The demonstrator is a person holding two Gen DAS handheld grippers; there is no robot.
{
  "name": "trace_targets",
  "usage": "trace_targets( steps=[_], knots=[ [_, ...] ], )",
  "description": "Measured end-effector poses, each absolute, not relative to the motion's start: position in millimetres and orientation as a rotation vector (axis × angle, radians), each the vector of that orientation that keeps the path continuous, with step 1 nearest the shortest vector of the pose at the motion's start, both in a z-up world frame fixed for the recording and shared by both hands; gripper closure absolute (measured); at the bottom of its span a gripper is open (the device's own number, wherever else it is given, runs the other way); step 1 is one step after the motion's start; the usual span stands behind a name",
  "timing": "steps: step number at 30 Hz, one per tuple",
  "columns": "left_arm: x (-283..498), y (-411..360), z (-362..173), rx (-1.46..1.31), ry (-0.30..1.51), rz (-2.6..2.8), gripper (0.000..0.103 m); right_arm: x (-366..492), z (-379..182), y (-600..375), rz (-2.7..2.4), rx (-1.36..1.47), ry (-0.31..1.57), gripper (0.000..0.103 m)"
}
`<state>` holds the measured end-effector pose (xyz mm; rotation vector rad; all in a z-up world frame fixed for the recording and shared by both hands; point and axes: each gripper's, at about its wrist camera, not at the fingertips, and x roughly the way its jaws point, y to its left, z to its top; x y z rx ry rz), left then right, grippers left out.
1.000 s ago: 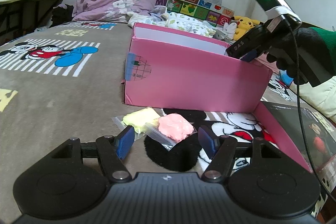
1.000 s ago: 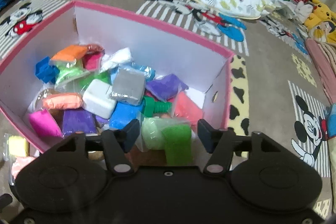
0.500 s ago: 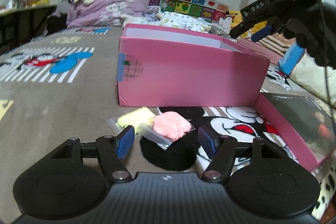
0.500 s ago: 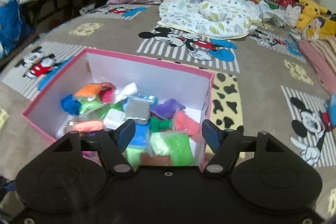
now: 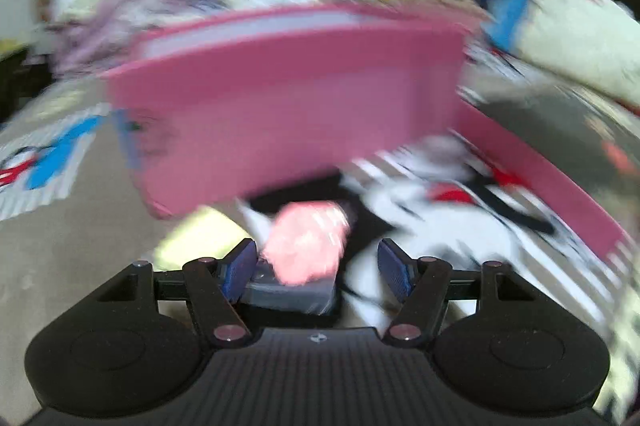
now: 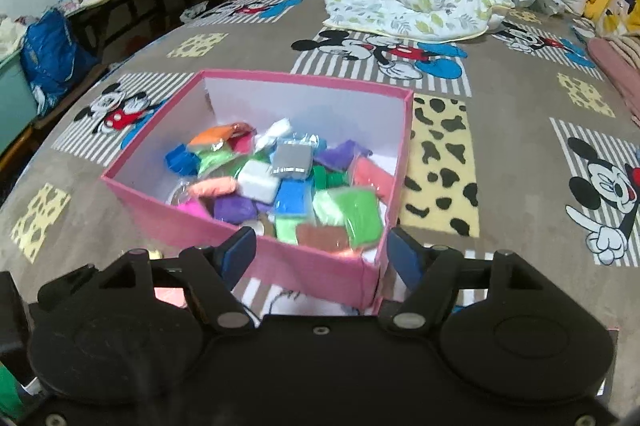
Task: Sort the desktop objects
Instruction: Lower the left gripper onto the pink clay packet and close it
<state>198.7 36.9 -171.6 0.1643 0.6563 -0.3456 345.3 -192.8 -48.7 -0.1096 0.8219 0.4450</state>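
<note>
Left wrist view, heavily blurred: the left hand-held gripper (image 5: pixel 316 266) is spread wide, the pink clay packet (image 5: pixel 306 246) lying between its fingers, the pink box (image 5: pixel 288 106) at 12 o'clock. Right wrist view: the right hand-held gripper (image 6: pixel 320 256) is spread and empty above the pink box (image 6: pixel 320 266), filled with coloured clay packets (image 6: pixel 280 178), on the bed (image 6: pixel 500 130).

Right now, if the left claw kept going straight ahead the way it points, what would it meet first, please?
Most likely the pink clay packet, which sits between the open fingers of the left claw; the pink box lies beyond. Motion blur makes depth uncertain.
</note>
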Motion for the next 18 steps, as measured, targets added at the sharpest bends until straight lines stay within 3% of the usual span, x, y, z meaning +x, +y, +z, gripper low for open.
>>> trace_targets(
  steps=[4,16,18],
  knots=[
    [190.8,38.5,-164.4,0.147,0.588,-0.296,0.037,343.1,-53.3,-194.7,0.463,-0.119,0.833,0.031],
    [209.4,38.9,-179.2,0.019,0.648,-0.258,0.037,342.1,-65.0,-183.0,0.508,-0.161,0.867,0.031],
    [209.8,40.8,-179.8,0.01,0.648,-0.253,0.043,340.2,-65.5,-179.0,0.524,-0.176,0.866,0.031]
  ],
)
